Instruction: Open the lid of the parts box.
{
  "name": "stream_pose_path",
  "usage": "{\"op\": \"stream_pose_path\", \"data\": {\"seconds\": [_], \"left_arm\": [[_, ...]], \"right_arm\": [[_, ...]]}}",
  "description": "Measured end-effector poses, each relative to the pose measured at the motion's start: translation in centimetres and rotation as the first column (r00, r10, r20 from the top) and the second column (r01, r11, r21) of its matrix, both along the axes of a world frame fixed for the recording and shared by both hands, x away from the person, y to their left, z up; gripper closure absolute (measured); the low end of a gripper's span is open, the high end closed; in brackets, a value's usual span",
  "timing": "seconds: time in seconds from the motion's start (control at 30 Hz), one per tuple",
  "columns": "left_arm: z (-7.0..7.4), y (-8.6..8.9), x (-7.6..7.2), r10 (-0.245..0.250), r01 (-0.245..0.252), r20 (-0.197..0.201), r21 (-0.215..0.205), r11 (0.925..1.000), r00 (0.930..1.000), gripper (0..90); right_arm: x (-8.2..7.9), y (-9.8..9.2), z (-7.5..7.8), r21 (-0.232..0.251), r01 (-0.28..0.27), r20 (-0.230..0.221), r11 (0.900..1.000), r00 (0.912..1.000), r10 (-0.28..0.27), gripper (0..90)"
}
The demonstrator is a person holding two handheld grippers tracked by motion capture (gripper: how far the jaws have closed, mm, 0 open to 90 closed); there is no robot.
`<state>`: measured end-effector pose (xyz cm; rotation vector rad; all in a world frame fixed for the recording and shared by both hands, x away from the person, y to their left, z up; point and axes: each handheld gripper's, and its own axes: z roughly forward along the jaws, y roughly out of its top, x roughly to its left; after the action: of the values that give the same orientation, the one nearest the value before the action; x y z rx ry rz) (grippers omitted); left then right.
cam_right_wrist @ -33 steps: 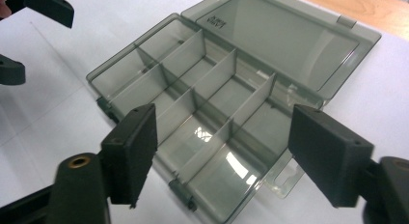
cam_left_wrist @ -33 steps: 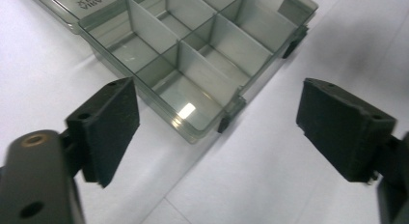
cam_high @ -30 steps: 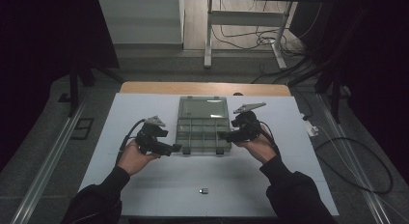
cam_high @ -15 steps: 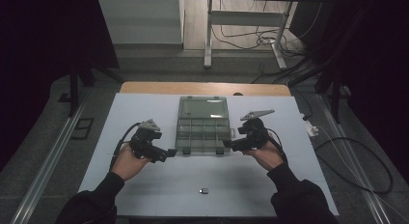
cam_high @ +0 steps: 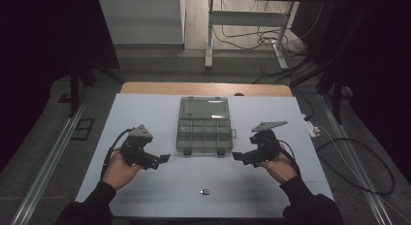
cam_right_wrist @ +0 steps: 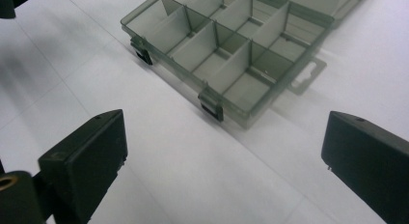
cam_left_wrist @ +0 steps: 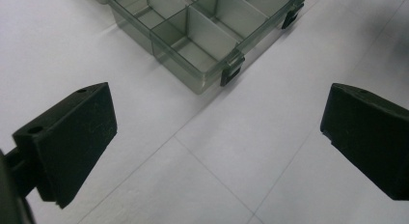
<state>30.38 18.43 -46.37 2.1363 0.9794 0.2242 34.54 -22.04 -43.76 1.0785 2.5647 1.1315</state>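
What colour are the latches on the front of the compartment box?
Black latches on the see-through smoky grey box; the right gripper view shows them best.

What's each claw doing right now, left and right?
Left claw: open, jaws just opening, holding nothing.
Right claw: open, jaws just opening, holding nothing.

My table (cam_high: pixel 145 118) has a white top with a wooden strip along its far edge. On it lies an open, clear compartment box (cam_high: pixel 203 133) at the middle, and nearer me a small dark piece (cam_high: pixel 205 191), perhaps a clip.
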Motion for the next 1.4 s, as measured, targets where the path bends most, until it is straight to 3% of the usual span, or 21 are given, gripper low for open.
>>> {"op": "stream_pose_path", "data": {"seconds": [0.53,0.9,1.4], "left_arm": [[0.4,1.9,-3.3,0.027,-0.026,0.015,-0.020,0.9994,0.9995,0.0],[0.7,3.5,-5.9,0.073,-0.072,0.028,-0.034,0.9968,0.9969,0.0],[0.9,4.7,-7.8,0.119,-0.117,0.042,-0.038,0.9924,0.9921,0.0]], "right_arm": [[-3.1,-3.0,-0.3,-0.010,0.018,0.008,1.000,0.9998,-0.018,0.7],[-5.1,-4.6,-0.9,-0.027,0.038,0.001,0.999,0.9993,-0.038,0.0],[-7.2,-6.5,-0.9,-0.042,0.088,0.012,0.995,0.9961,-0.088,0.0]]}}
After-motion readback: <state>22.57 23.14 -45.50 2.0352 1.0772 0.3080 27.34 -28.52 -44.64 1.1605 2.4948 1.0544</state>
